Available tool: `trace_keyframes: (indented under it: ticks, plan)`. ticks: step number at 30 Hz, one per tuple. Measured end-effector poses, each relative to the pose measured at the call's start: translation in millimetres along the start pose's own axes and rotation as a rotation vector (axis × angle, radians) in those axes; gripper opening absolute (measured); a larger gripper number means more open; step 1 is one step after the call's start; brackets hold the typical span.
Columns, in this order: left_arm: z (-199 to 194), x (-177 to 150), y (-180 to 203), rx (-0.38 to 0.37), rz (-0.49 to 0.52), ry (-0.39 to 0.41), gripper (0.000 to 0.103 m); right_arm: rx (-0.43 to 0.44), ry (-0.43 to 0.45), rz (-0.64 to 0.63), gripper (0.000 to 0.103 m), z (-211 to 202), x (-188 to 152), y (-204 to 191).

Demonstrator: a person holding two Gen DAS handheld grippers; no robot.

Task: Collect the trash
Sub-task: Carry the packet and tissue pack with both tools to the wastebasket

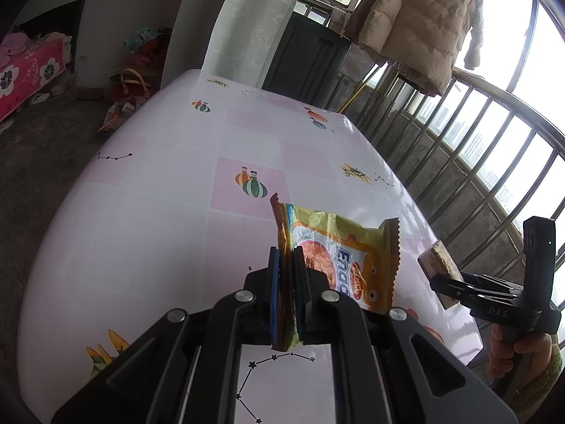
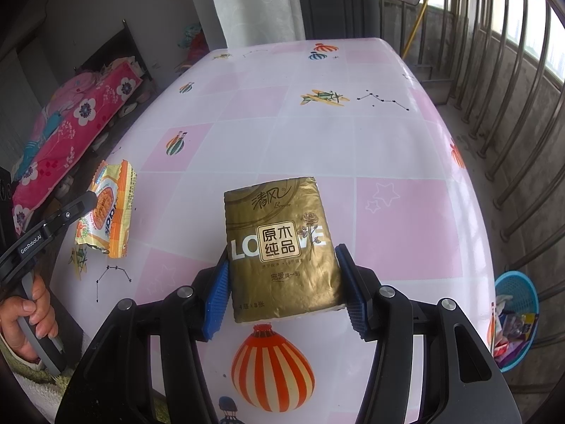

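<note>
Worktop [image 2: 406, 212]: the pink-and-white checked cloth with printed balloons, planes and star lines covers it; both my claws are over its near edge; a metal railing runs along its right side
Basket [image 2: 522, 289]: blue, on the floor just off the worktop's near right corner, beside the railing; bits of wrapper and paper lie inside it
Tissue pack [image 2: 282, 247]: gold, with Chinese lettering and a rose print; it sits between the fingers of my right claw, above the near edge of the worktop, close to the big red-striped balloon print; whether its underside touches the cloth I cannot tell
Right claw [image 2: 282, 284]: clamped on the tissue pack; the blue pads [image 2: 215, 296] press its left and right sides, so the jaws stand about half spread; in the left wrist view the same claw [image 1: 441, 282] shows at the worktop's near right edge with the pack's end in it
Snack wrapper [image 1: 339, 247]: yellow and orange with a biscuit picture; it stands on edge, pinched at its near end; from the right wrist view it [image 2: 109, 212] hangs at the worktop's near left edge
Left claw [image 1: 286, 272]: closed tight on the wrapper's folded end, fingers nearly together
My hands: the left [image 2: 24, 321] grips its handle at the near left corner; the right [image 1: 522, 353] grips its handle at the near right
</note>
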State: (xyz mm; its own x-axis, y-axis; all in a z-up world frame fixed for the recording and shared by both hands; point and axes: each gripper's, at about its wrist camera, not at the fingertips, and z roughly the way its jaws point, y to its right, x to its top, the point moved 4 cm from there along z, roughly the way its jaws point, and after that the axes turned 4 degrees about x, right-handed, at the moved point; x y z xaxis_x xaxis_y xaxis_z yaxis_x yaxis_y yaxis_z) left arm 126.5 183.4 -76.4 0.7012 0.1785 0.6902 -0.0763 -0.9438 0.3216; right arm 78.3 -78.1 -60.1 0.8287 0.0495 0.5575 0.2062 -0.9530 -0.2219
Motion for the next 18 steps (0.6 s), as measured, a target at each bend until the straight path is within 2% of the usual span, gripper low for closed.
trace_keyframes:
  ticks: [6,11,15,18]
  plan:
    - [-1,0,0,-0.002,0.008,0.004,0.007,-0.007,0.019,0.004,0.053,-5,3,3]
    - [-11,19,11,-0.023,0.073,0.041,0.007,-0.028,0.109,0.084,0.052,-37,6,29]
    - [-16,44,47,-0.095,0.178,0.074,0.007,-0.083,0.223,0.221,0.052,-84,-1,76]
    - [-9,64,99,-0.172,0.297,0.084,0.007,-0.168,0.314,0.345,0.053,-125,-18,122]
